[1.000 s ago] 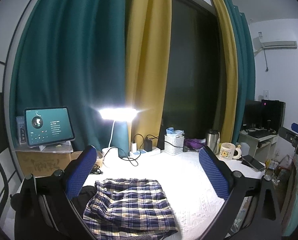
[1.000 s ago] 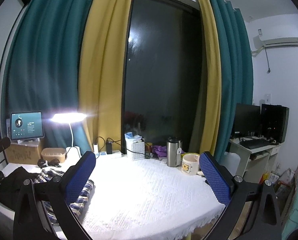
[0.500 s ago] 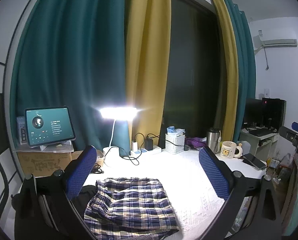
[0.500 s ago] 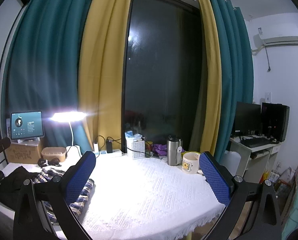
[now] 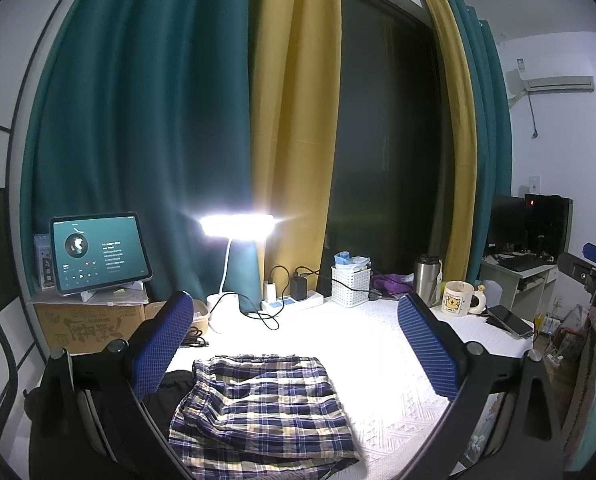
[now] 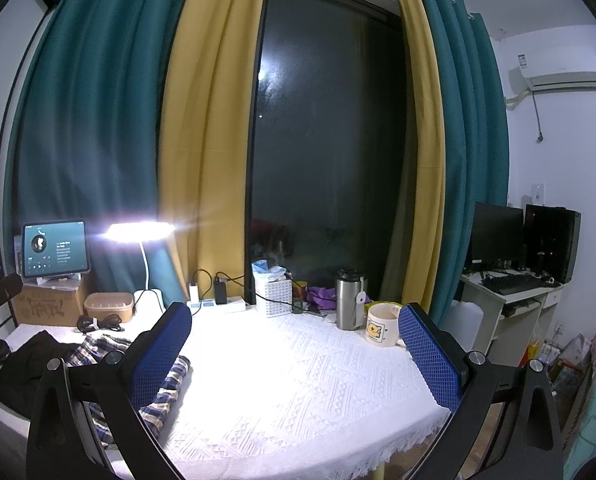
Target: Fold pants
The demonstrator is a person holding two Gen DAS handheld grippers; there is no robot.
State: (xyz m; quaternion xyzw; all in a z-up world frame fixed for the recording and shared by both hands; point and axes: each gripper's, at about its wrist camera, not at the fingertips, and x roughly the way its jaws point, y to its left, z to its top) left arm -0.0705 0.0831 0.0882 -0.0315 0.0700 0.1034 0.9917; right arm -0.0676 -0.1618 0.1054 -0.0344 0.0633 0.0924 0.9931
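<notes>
Blue and cream plaid pants (image 5: 263, 408) lie folded into a flat rectangle on the white tablecloth (image 5: 378, 360), low in the left wrist view. My left gripper (image 5: 293, 340) hovers above them, open, nothing between its blue pads (image 5: 159, 346). In the right wrist view the same pants (image 6: 165, 384) show at the lower left, partly hidden behind the left finger. My right gripper (image 6: 293, 344) is open and empty over the bare tablecloth (image 6: 298, 380), to the right of the pants.
A dark garment (image 6: 29, 360) lies left of the pants. Along the back stand a lit desk lamp (image 5: 235, 226), tablet (image 5: 97, 252) on a cardboard box, power strip (image 5: 291, 302), white basket (image 5: 350, 286), steel flask (image 6: 348, 298), mug (image 6: 382, 324). A phone (image 5: 510, 320) lies near the right edge.
Both views have shifted very slightly; the pants sit a touch lower in the left wrist view. Both grippers stay open and the pants have not moved.
</notes>
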